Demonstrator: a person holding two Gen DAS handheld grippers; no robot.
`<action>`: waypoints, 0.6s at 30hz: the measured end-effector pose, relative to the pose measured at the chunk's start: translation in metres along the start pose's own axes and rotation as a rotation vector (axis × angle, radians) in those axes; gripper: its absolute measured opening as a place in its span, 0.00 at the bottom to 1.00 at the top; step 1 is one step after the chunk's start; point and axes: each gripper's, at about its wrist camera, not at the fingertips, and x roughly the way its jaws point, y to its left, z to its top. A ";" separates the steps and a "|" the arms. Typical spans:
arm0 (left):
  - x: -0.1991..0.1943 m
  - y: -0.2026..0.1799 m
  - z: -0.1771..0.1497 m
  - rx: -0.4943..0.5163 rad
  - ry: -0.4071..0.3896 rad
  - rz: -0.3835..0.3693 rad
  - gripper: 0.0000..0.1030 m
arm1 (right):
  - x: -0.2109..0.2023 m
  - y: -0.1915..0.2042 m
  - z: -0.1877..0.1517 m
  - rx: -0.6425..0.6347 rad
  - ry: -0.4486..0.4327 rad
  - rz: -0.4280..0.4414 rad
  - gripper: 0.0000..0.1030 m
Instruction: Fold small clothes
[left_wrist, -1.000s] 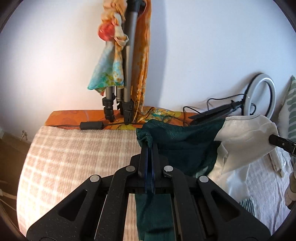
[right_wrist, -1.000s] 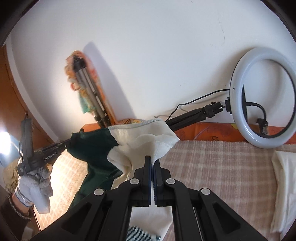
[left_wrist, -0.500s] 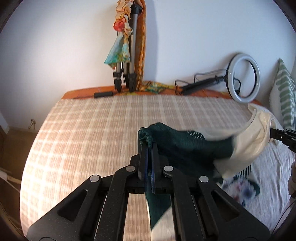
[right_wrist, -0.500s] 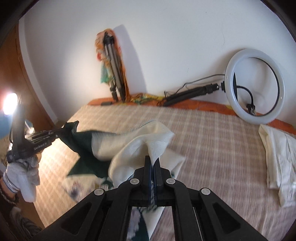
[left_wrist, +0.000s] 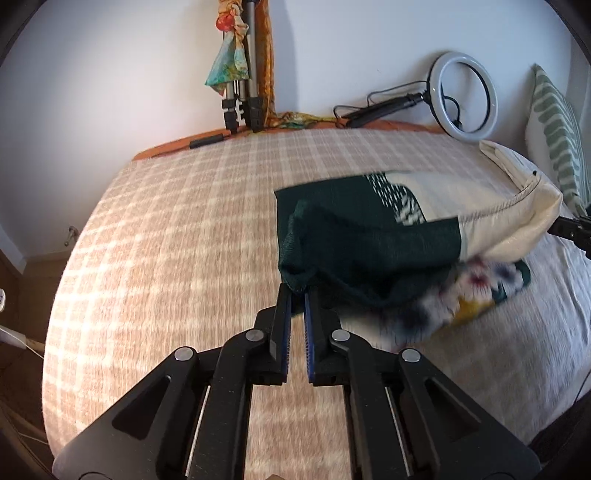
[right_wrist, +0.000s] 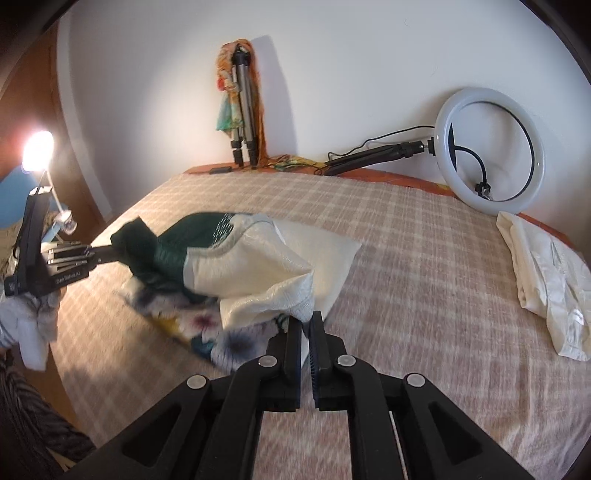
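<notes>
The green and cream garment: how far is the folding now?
Done: the garment is partly down on the bed. In hand: left gripper and right gripper each pinch one of its corners. Left: spreading and folding it; a cream cloth lies crumpled near the ring light.

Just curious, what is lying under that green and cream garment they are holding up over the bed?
Under the garment a blurred flowery fabric lies on the checked bedspread. Whether it is part of the same garment is unclear; its middle is covered.
</notes>
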 end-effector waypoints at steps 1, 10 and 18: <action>-0.003 0.002 -0.003 -0.008 0.003 -0.009 0.05 | -0.003 0.001 -0.004 -0.014 0.006 0.000 0.04; -0.044 0.030 -0.024 -0.081 -0.015 -0.073 0.20 | -0.031 -0.011 -0.031 0.039 0.000 0.036 0.31; -0.010 0.062 -0.023 -0.360 0.091 -0.172 0.34 | -0.003 -0.049 -0.040 0.351 0.070 0.130 0.43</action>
